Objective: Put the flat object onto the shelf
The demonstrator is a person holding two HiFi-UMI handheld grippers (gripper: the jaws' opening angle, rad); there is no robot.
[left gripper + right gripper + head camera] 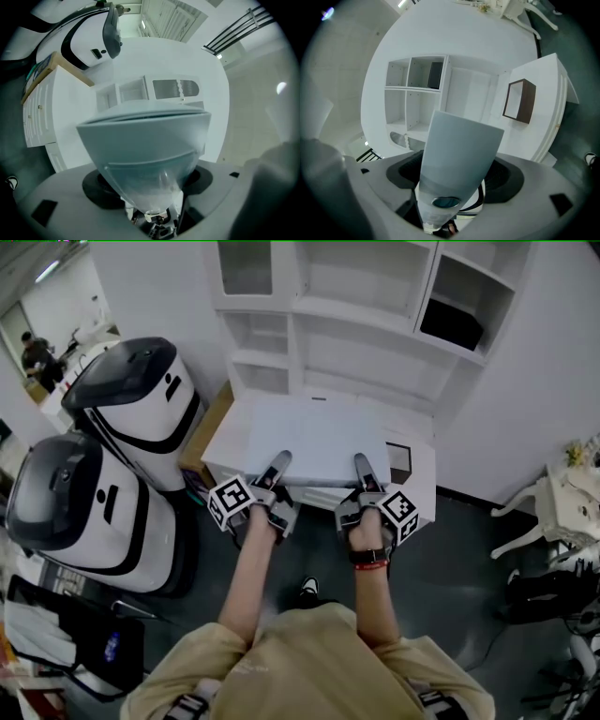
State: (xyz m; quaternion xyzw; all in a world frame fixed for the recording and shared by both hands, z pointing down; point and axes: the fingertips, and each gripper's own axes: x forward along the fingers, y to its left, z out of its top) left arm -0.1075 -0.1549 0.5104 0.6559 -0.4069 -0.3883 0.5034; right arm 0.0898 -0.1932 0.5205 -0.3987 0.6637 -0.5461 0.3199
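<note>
A large flat white board (314,437) lies level in front of a white shelf unit (356,329) with open compartments. My left gripper (280,461) and right gripper (362,465) both hold the board's near edge. Each upper finger lies on top of the board, and the lower jaws are hidden beneath it. In the left gripper view a broad grey finger (145,145) fills the middle, with the shelf (140,91) small beyond it. The right gripper view shows its grey finger (457,154) pointing at the shelf compartments (415,93).
Two white-and-black machines (136,399) (80,512) stand at the left, beside a brown panel (211,423). A small brown frame (398,462) (519,101) sits on a white surface at the board's right. A dark box (452,324) fills an upper shelf compartment. White furniture (553,502) stands at the right.
</note>
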